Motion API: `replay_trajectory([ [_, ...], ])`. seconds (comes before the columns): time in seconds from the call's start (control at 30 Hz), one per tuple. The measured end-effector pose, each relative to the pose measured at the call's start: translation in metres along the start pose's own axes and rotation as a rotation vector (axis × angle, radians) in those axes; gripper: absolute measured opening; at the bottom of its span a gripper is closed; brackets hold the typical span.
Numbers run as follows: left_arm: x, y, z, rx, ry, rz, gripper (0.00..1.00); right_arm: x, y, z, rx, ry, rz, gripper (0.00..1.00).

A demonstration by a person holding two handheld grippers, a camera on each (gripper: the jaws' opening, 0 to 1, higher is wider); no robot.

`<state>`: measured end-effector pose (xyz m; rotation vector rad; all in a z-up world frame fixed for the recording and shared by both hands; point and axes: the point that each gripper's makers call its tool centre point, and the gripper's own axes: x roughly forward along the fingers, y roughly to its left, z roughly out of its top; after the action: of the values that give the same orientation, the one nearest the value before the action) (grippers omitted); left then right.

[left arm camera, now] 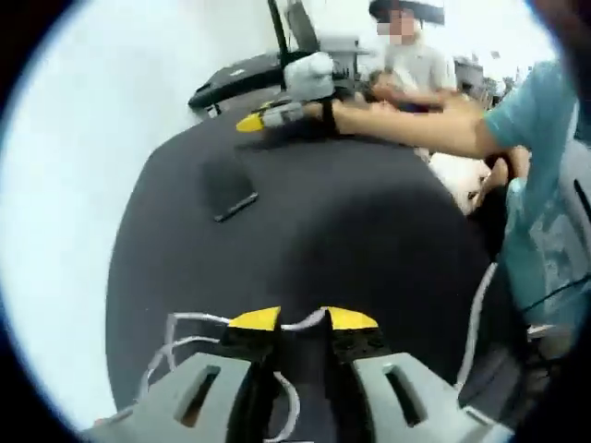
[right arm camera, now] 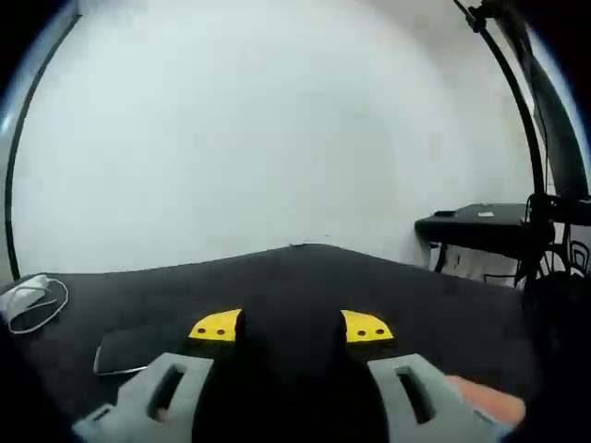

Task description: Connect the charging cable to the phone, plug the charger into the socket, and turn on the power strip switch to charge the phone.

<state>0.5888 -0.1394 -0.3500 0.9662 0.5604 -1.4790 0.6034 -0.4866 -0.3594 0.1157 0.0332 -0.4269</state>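
White cable (left arm camera: 185, 323) seemingly between left gripper (left arm camera: 301, 319) jaws.

Black table (left arm camera: 369, 231), black phone (left arm camera: 228, 187), white cable (left arm camera: 185, 337), yellow-tipped grey tongs (left arm camera: 302, 318), teal sleeve (left arm camera: 531, 115).

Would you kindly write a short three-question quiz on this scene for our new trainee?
1. True or false: the left claw has its jaws closed on the white cable.
2. In the right gripper view, what lies on the black table to the left of the right claw?
A. a laptop
B. a phone
C. a mug
3. Fill in: the right claw's jaws stand ____.

Key:
1. True
2. B
3. Open, with nothing between them
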Motion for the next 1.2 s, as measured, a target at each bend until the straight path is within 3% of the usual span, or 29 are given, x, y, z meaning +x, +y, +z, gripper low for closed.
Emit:
replay_trajectory([
  [0.03,0.003,-0.01,0.0,0.023,0.011,-0.055,0.12,0.0,0.0,-0.002,0.016,0.011,0.009,0.37],
  [0.07,0.006,-0.013,-0.003,0.055,0.033,-0.068,0.12,0.001,0.0,-0.002,0.019,0.011,0.009,0.37],
  [0.23,0.019,-0.025,-0.037,0.24,0.272,-0.168,0.11,0.001,0.004,-0.001,0.045,0.005,0.025,0.37],
  [0.3,0.023,-0.025,-0.043,0.297,0.337,-0.178,0.1,0.0,0.003,0.001,0.066,-0.002,0.027,0.37],
  [0.63,0.032,-0.014,-0.045,0.395,0.389,-0.196,0.05,0.004,0.004,0.002,0.097,0.0,0.045,0.37],
  [0.83,0.028,-0.015,-0.055,0.428,0.496,-0.256,0.01,0.006,0.0,0.003,0.119,-0.004,0.045,0.36],
  [0.93,0.026,-0.021,-0.053,0.44,0.482,-0.257,0.01,0.006,0.001,0.004,0.129,-0.009,0.049,0.36],
  [1.03,0.026,-0.015,-0.041,0.426,0.373,-0.165,0.0,0.005,0.002,0.005,0.137,-0.017,0.049,0.36],
  [1.1,0.024,-0.009,-0.03,0.407,0.292,-0.053,0.0,0.005,0.001,0.007,0.146,-0.024,0.053,0.36],
  [1.2,0.018,0.01,-0.013,0.363,0.146,0.173,0.0,0.005,0.004,0.011,0.18,-0.035,0.085,0.36],
])
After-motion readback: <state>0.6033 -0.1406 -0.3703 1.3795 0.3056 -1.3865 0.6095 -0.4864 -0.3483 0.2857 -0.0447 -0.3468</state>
